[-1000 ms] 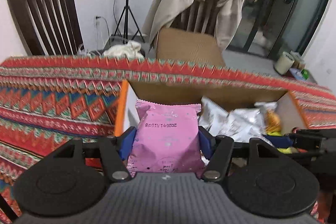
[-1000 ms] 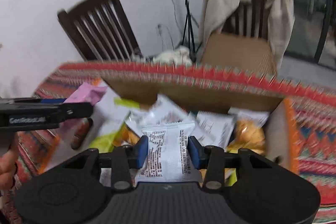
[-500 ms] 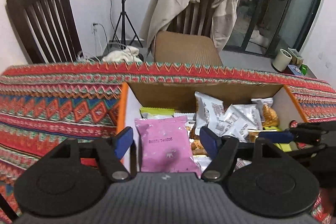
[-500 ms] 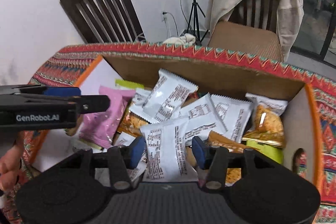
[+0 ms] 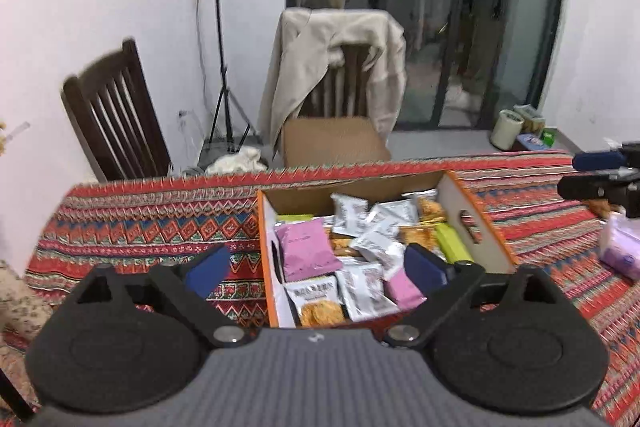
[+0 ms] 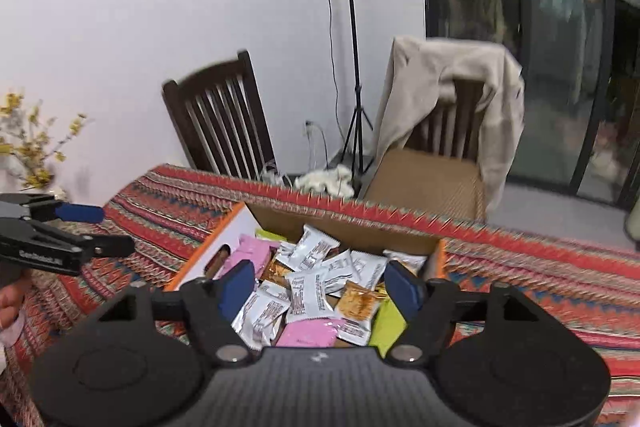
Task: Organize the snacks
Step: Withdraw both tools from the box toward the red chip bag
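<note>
Even indoor light, slight motion blur, strong fisheye bending at edges.

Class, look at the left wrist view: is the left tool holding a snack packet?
No. The left tool is open and holds nothing, and the pink packet lies in the box.

One orange-edged cardboard box holds a mixed pile of snacks: two pink packets and one lime-green packet. The white foil packets and orange packets overlap, so their count cannot be fixed. Two dark wooden chairs are present.
</note>
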`<state>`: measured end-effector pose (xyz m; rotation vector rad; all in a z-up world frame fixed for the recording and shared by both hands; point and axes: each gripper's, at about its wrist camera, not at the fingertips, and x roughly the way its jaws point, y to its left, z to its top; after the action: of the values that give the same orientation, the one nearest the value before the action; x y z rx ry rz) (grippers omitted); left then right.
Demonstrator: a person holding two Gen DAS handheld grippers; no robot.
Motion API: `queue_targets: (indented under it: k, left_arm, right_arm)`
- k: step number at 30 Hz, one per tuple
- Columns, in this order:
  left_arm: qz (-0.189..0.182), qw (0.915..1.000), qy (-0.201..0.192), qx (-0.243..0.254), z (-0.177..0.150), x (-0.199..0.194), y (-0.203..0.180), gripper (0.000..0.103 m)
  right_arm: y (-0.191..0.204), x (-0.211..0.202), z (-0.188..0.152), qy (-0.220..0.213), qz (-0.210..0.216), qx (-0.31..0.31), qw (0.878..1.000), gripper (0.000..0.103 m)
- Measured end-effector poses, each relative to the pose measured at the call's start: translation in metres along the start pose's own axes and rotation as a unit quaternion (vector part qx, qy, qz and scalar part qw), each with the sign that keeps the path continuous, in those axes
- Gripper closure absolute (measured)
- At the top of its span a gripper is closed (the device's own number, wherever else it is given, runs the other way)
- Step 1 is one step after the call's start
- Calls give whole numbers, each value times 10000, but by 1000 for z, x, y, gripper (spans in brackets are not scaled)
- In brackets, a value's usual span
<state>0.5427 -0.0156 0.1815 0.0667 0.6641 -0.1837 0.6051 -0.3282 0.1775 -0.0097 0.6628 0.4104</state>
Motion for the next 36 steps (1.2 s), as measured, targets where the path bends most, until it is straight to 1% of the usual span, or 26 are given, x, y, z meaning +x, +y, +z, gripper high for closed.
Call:
queue_targets:
  k: [4,6,8,10,13,15,16,18,19,21,23,26,29,32,34,36]
  left_arm:
    - [-138,9994,-249,178,-22,-57,-23,6]
    - [-225,9988,-370,234,-33,-80,-33,4]
    - [-350,9975,-564,242,-49,-107,-42,2]
    - [-471,9958,-758,219,-69,-131,-49,1]
    - [-621,9930,-986,183,-110,-159,-58,0]
    - [-690,9925,-986,195,-140,-168,-64,0]
    - [-667,9929,-958,229,-153,-169,-66,0]
    - [-512,9939,-956,208,-183,-170,-72,0]
    - [-396,9945,-955,186,-199,-171,-75,0]
    - [-295,9948,-967,125,-228,-172,-79,0]
    - [-256,9956,-898,-123,-255,-171,-80,0]
    - [-203,9953,-815,-476,-285,-169,-75,0]
    - [-103,9950,-595,-793,-310,-159,-69,0]
    - [-16,9962,-152,-860,-331,-144,-65,0]
    - [64,9960,-22,-894,-341,-139,-64,0]
    - [36,9955,102,-946,-347,-132,-63,0]
  right_arm:
    - [11,-67,-14,-235,-100,-354,9990,28]
    - [16,-94,-24,-304,-79,-467,9984,25]
    - [20,-122,-39,-363,-31,-572,9977,24]
    - [24,-149,-58,-471,38,-618,9970,21]
    - [27,-182,-94,-635,190,-618,9959,17]
    - [28,-199,-125,-678,279,-646,9952,16]
    - [29,-205,-139,-707,330,-644,9949,15]
    - [30,-213,-171,-753,449,-640,9941,14]
    - [29,-216,-188,-776,456,-605,9941,14]
    - [30,-218,-221,-807,370,-547,9945,14]
    - [32,-220,-254,-808,256,-489,9952,14]
    - [36,-221,-298,-791,71,-368,9962,14]
    - [43,-214,-334,-755,-158,-350,9964,14]
    - [47,-204,-364,-789,-293,-238,9962,14]
    - [48,-198,-383,-809,-272,-92,9963,14]
    - [48,-191,-396,-779,-169,68,9968,14]
